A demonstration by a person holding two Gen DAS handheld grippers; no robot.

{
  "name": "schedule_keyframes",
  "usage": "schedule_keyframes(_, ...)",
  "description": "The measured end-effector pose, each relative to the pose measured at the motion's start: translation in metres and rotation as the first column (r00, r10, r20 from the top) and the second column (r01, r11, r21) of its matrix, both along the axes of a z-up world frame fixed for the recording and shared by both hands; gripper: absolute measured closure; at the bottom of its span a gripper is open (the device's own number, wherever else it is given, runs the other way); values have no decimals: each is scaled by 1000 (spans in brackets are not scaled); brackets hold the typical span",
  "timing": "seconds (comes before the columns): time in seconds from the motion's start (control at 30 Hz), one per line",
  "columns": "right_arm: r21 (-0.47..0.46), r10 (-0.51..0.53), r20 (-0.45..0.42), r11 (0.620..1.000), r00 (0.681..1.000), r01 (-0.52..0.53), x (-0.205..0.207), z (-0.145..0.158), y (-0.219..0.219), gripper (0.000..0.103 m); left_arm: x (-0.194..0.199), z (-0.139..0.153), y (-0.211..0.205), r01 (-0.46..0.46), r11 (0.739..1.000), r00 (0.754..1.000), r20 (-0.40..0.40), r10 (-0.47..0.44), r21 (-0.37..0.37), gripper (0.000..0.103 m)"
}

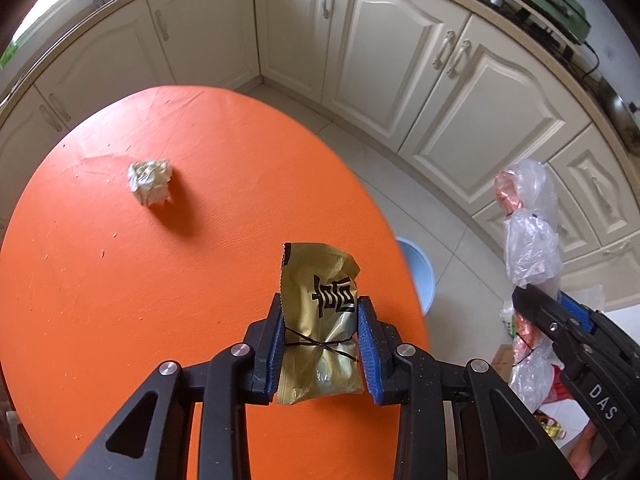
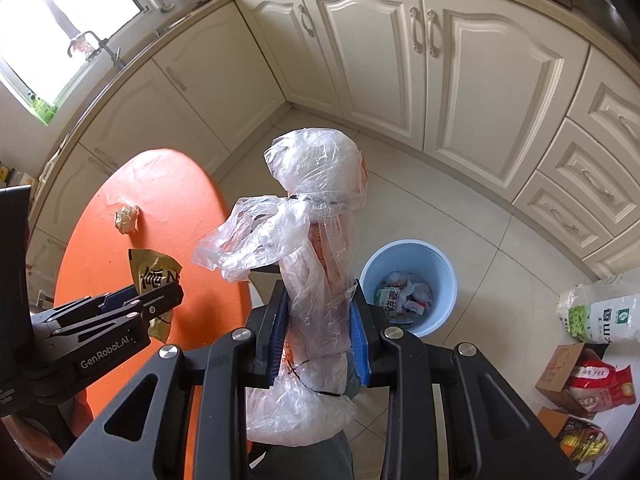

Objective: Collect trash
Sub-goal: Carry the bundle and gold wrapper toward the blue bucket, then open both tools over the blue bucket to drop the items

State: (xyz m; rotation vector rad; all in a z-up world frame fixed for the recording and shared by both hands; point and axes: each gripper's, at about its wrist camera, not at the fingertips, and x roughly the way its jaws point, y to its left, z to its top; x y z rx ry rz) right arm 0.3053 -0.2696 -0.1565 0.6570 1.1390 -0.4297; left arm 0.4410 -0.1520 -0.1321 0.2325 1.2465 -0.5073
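My left gripper (image 1: 319, 312) is shut on a gold snack wrapper (image 1: 320, 320) and holds it above the orange round table (image 1: 120, 300). A crumpled paper ball (image 1: 150, 181) lies on the table further away. My right gripper (image 2: 319, 300) is shut on a crinkled clear plastic bag (image 2: 316, 208), held upright beside the table's edge. A blue trash bin (image 2: 408, 286) with several wrappers inside stands on the floor just right of the right gripper. The left gripper (image 2: 160, 296) with the wrapper (image 2: 154, 272) shows in the right wrist view, the bag (image 1: 528, 232) in the left one.
Cream kitchen cabinets (image 2: 400, 60) wrap around the back and right. The bin's rim (image 1: 416, 276) peeks out past the table edge. A rice sack (image 2: 600, 312) and boxes (image 2: 568, 368) sit on the floor at the right. A green appliance (image 1: 556, 4) stands on the counter.
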Motion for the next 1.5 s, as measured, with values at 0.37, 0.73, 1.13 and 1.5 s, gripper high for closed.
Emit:
schedule_keyframes(0.37,-2,-95,0,995,995,95,-39,1,-33,75,-25,13,-48,109,994,993,38,-109,4,74)
schedule_keyframes(0.73,19,-245,-39,969,969,246,-95,-15,-84,75,-31,-10,-145,283,959,959,14,-283,23,73)
schedule_keyframes(1.13,33,-350,-83,935,933,354,-133,-33,-123,75,-16,-50,-203,311,947,950,0,-312,77,38)
schedule_keyframes(1.5,49,-258,-68,964,964,262,-84,-43,-114,72,1,-56,-191,227,968,973,6,-229,107,37)
